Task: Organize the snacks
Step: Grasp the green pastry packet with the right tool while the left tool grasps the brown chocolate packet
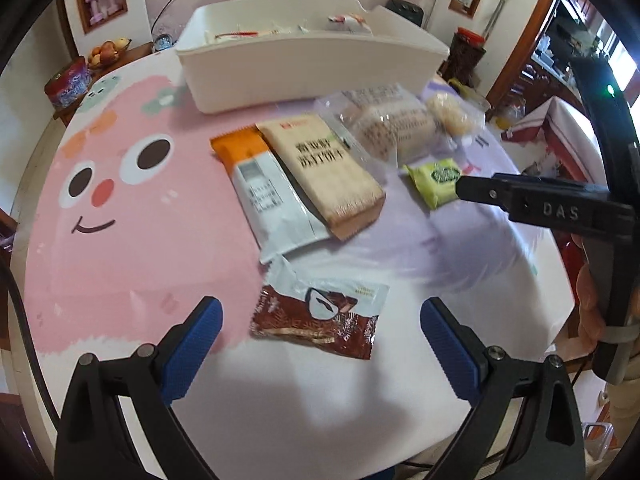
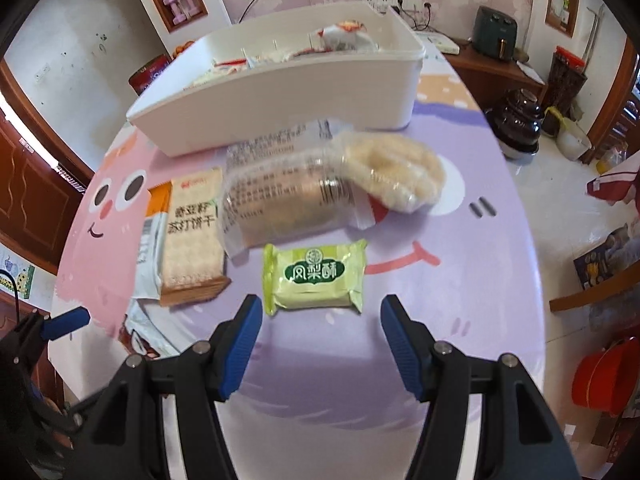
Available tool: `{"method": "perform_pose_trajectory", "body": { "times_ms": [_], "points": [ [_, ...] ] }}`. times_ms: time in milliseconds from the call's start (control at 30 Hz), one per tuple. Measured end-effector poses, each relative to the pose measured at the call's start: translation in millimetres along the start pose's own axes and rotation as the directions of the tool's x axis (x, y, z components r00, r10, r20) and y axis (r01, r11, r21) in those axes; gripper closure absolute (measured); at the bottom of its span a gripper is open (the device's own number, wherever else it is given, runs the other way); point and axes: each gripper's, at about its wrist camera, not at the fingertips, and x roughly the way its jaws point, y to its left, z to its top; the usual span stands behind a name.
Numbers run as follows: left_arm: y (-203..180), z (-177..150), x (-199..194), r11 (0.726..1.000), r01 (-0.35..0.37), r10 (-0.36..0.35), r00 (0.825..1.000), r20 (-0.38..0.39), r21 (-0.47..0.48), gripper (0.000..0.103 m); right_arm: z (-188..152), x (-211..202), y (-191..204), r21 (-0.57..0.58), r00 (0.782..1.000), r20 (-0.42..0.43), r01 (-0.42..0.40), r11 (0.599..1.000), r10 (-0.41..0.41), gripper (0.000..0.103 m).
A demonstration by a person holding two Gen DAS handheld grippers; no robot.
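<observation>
Spanning both views, table (image 1: 132,248) bearing white bin (image 2: 280,92) behind loose snacks. Left view alone shows brown packet (image 1: 320,320) before left gripper (image 1: 320,332), fingers spread, empty. Right gripper (image 2: 320,344), spread, empty, just short of green cake (image 2: 316,276).

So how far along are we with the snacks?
Partly done: the white bin already holds several wrappers. Nothing is in hand; the left gripper is open around the brown packet, the right gripper open before the green pastry. The cracker pack and rice cakes remain out.
</observation>
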Motion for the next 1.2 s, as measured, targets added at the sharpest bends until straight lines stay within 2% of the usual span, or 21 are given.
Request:
{"method": "perform_pose_trajectory", "body": {
  "times_ms": [300, 467, 600, 700, 733, 767, 833, 867, 1033, 1200],
  "points": [
    [4, -5, 27, 0.999, -0.021, 0.019, 0.998, -0.055, -0.040, 0.004, 5, 27, 10, -0.036, 0.999, -0.031, 0.023, 0.999, -0.024, 0.041],
    [4, -3, 37, 0.998, -0.052, 0.049, 0.996, -0.068, -0.037, 0.004, 8, 36, 16, -0.051, 0.999, -0.022, 0.034, 0.998, -0.035, 0.032],
    [-1, -7, 42, 0.996, -0.095, 0.094, 0.993, -0.066, -0.006, 0.007, 8, 41, 27, -0.095, 0.996, -0.003, 0.090, 0.991, -0.090, 0.031],
    [-4, -8, 39, 0.995, -0.097, 0.098, 0.994, -0.044, 0.018, 0.018, 4, 41, 33, -0.123, 0.992, 0.020, 0.126, 0.984, -0.124, 0.034],
    [-5, -8, 37, 0.995, -0.093, 0.094, 0.995, -0.031, 0.026, 0.028, 3, 40, 33, -0.121, 0.992, 0.029, 0.124, 0.985, -0.122, 0.038],
    [-7, -8, 36, 0.995, -0.092, 0.093, 0.995, -0.025, 0.034, 0.033, 1, 39, 33, -0.115, 0.992, 0.039, 0.127, 0.985, -0.124, 0.043],
    [-10, -8, 35, 0.995, -0.090, 0.091, 0.996, -0.020, 0.046, 0.037, -1, 36, 31, -0.108, 0.991, 0.050, 0.127, 0.986, -0.123, 0.047],
    [-11, -8, 34, 0.995, -0.087, 0.088, 0.996, -0.014, 0.050, 0.047, -1, 35, 29, -0.104, 0.991, 0.054, 0.126, 0.987, -0.121, 0.048],
    [-11, -10, 31, 0.996, -0.080, 0.080, 0.997, 0.004, 0.035, 0.056, -8, 31, 22, -0.080, 0.993, 0.070, 0.099, 0.992, -0.094, 0.051],
    [-4, -9, 27, 0.999, -0.052, 0.052, 0.999, 0.008, 0.001, 0.062, -17, 23, 18, -0.041, 0.998, 0.057, 0.028, 0.999, -0.025, 0.051]
  ]
}}
